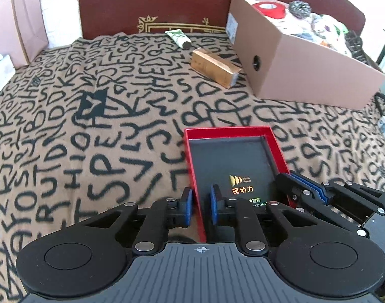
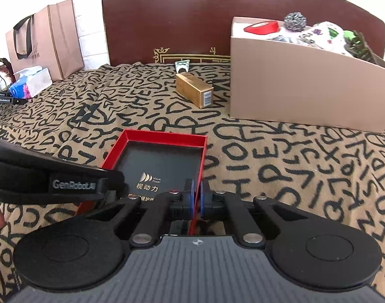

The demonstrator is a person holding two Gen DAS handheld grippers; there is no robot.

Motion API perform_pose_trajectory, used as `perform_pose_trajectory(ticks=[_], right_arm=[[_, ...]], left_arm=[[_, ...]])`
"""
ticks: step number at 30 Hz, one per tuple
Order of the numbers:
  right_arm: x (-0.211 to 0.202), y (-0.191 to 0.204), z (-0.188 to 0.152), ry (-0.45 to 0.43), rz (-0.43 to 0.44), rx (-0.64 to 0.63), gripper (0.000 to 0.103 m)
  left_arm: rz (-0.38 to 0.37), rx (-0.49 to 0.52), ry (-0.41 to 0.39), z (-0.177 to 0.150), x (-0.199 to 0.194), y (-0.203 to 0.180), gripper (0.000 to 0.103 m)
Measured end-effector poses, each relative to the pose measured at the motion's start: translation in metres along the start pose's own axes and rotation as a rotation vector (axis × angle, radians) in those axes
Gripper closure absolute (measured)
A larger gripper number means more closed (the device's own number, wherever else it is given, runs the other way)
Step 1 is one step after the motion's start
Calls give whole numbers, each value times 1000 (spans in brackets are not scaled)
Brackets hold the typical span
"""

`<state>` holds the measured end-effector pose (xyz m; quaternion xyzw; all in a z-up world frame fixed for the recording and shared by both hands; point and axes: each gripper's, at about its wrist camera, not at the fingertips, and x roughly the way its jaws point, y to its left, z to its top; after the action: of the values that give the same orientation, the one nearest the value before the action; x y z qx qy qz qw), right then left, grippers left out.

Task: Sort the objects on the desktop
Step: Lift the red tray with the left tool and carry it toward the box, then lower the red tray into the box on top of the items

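Observation:
A red tray-like box [image 1: 190, 151] with a black printed insert lies on the patterned cloth; it also shows in the right wrist view [image 2: 164, 135]. My left gripper [image 1: 201, 208] straddles its left wall, pads a little apart from it. My right gripper [image 2: 197, 198] is shut on its right wall and shows at the right of the left view [image 1: 303, 189]. A gold carton [image 1: 214, 67] lies beside a big cardboard box [image 1: 301, 65] full of items. A green-white tube [image 1: 178, 38] lies behind it.
A dark red headboard [image 2: 192, 20] stands at the back. A pink paper bag [image 2: 46, 40] and a tissue pack [image 2: 31, 84] are at the far left. The patterned cloth [image 2: 293, 164] covers the whole surface.

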<state>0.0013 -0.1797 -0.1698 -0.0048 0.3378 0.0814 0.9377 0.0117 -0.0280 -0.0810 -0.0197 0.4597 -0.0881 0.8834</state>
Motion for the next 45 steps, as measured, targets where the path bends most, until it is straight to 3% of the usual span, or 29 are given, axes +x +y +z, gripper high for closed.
perform_pose_trajectory(ticks=[7,14,19,26,35,37,38,40,42,45], right_arm=[[-43,-14,14,-131,-58,-5,99],[-64,-50,70,-300,-137,-17,99],[-52,-80,115,-358,-191,8,99],[-7,-112,160,-363,-208,32,99],[52,-121,171,-290,-201,33,99],[61,-122,170,-284,-204,16,99],[64,-121,170,-280,-206,2,99],[63,-120,166,-300,-208,-34,96],[58,-117,160,-332,-229,-85,92],[58,-111,155,-376,-260,-163,86]], left_arm=[[-37,44,-109,24,-35,-31,91],[-107,74,-228,92,-51,-70,91],[-133,98,-268,142,-39,-96,91],[-157,75,-248,197,0,-100,91],[-98,88,-171,219,54,-101,91],[-109,93,-143,220,63,-98,84],[-127,95,-134,219,65,-96,69],[-160,81,-150,217,63,-91,67],[-181,70,-187,217,56,-89,51],[-180,80,-231,220,49,-95,44]])
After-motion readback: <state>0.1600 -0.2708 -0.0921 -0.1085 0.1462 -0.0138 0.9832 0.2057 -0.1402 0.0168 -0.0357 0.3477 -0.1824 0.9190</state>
